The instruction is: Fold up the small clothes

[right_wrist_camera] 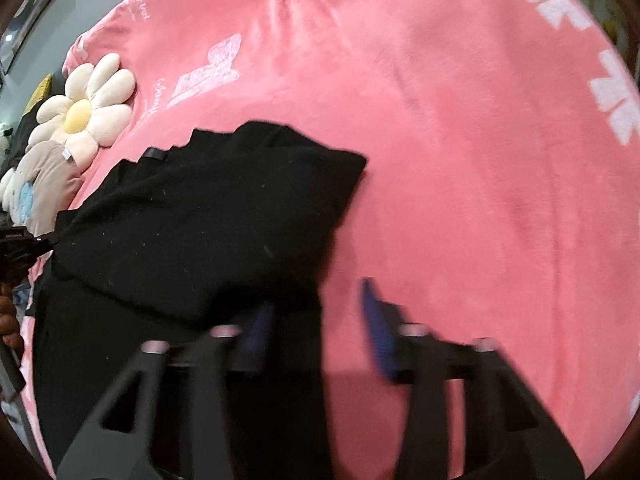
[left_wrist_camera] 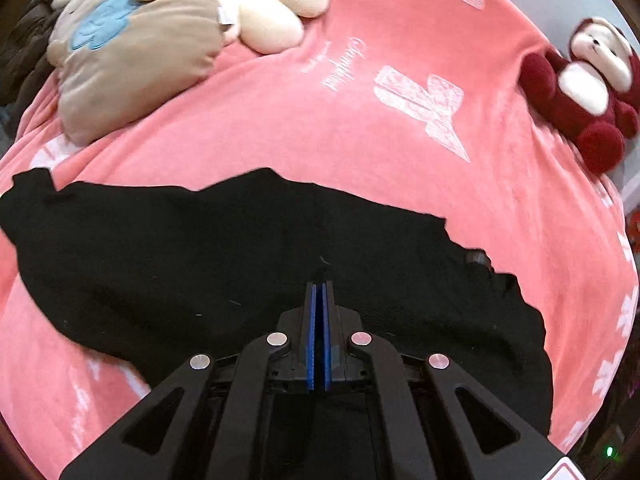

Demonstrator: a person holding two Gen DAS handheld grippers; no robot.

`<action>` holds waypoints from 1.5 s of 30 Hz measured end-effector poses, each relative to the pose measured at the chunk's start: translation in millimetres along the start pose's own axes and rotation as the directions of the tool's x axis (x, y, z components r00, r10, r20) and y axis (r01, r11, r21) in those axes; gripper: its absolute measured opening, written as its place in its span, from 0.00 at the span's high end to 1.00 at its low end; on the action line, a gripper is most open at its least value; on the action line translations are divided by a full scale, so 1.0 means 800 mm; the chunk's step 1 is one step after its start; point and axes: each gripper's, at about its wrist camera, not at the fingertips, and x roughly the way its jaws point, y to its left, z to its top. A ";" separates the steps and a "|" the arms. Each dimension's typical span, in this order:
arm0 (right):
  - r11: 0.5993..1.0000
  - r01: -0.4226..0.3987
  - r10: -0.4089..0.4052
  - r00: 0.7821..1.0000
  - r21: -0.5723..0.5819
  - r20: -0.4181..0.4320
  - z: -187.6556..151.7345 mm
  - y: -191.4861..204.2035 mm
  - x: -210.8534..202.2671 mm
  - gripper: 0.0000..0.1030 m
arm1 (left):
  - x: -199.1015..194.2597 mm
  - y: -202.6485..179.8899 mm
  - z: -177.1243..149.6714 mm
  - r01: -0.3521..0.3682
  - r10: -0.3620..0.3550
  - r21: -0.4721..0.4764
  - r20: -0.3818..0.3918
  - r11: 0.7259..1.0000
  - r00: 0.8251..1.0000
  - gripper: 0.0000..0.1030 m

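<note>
A black garment [left_wrist_camera: 240,256] lies spread on the pink blanket [left_wrist_camera: 360,128]. My left gripper [left_wrist_camera: 319,286] is shut with its blue pads together, its tips pinching the black cloth at its near part. In the right wrist view the same garment [right_wrist_camera: 208,216] has one part folded over itself, with a corner pointing right. My right gripper [right_wrist_camera: 320,300] is open and blurred, its left finger [right_wrist_camera: 260,320] over the cloth's edge and its right finger [right_wrist_camera: 376,320] over the blanket [right_wrist_camera: 480,160]. The left gripper shows at that view's far left edge [right_wrist_camera: 24,240], holding the cloth.
A beige plush cushion [left_wrist_camera: 132,48] and a flower cushion [left_wrist_camera: 272,4] lie at the back left. A dark red monkey plush [left_wrist_camera: 584,88] sits at the right edge of the bed. The flower cushion also shows in the right wrist view [right_wrist_camera: 84,108].
</note>
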 end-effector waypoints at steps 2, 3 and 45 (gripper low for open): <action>0.999 0.044 -0.044 0.998 0.010 0.054 0.006 -0.009 -0.021 0.96 | 0.004 -0.005 -0.001 0.017 -0.016 0.026 -0.019 1.000 1.000 0.98; 0.997 0.061 -0.064 0.995 0.036 0.076 0.009 -0.020 -0.031 0.98 | 0.005 -0.006 -0.002 0.015 -0.014 0.032 -0.021 0.999 1.000 0.98; 0.980 -0.048 0.028 0.994 -0.196 -0.104 -0.182 0.118 -0.133 0.46 | -0.054 0.448 -0.011 -0.118 0.146 -0.742 -0.027 0.660 0.989 0.30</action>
